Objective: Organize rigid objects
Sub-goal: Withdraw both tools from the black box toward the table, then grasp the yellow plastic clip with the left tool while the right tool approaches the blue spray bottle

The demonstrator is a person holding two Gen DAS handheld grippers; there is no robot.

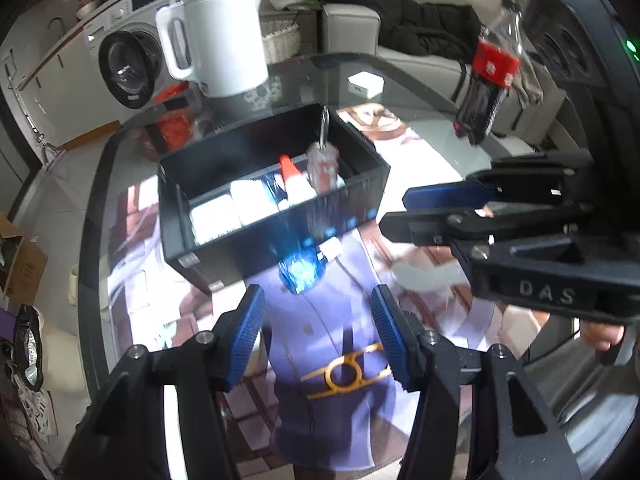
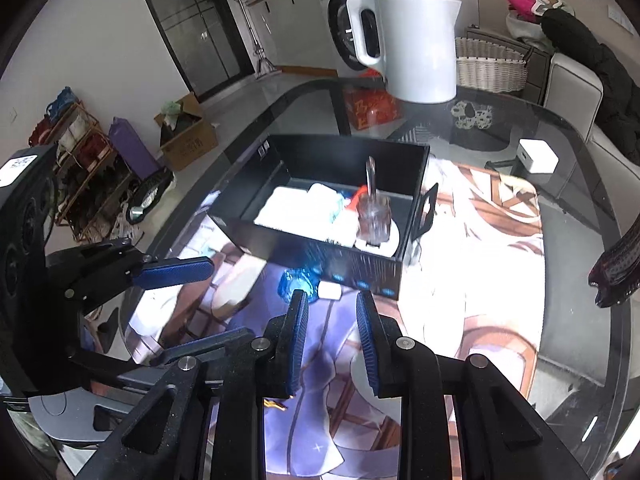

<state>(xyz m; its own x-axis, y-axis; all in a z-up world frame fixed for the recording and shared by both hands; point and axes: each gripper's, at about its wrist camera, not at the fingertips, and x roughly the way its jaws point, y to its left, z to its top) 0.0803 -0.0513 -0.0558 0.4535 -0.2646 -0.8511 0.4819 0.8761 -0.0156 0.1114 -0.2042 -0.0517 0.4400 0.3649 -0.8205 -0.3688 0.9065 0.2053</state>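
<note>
Black box [image 1: 276,216] on the glass tabletop [image 1: 420,80], taken here as the landmark. Inside the box: white packets along the near wall, an orange-capped tube [image 1: 289,176] beside them, and a clear jar [image 2: 374,216] with a metal handle standing up out of it (jar at the box's right end in the right wrist view). Just in front of the box's near wall, on the printed mat [image 1: 340,340]: a small blue crumpled thing [image 1: 300,274], touching or nearly touching the wall, hard to tell which, with a little white block [image 2: 330,291] beside it. Behind the box, a white kettle [image 1: 220,40]. Right of the box, a small white cube [image 2: 538,156] and, farther off, a dark soda bottle [image 1: 486,80] with a red label.

Left tongs [image 1: 318,334] in front of the box, above the mat, pads apart, nothing between them. Right tongs [image 2: 332,340] alongside, also short of the box, pads closer together yet with a clear gap, gripping nothing.
</note>
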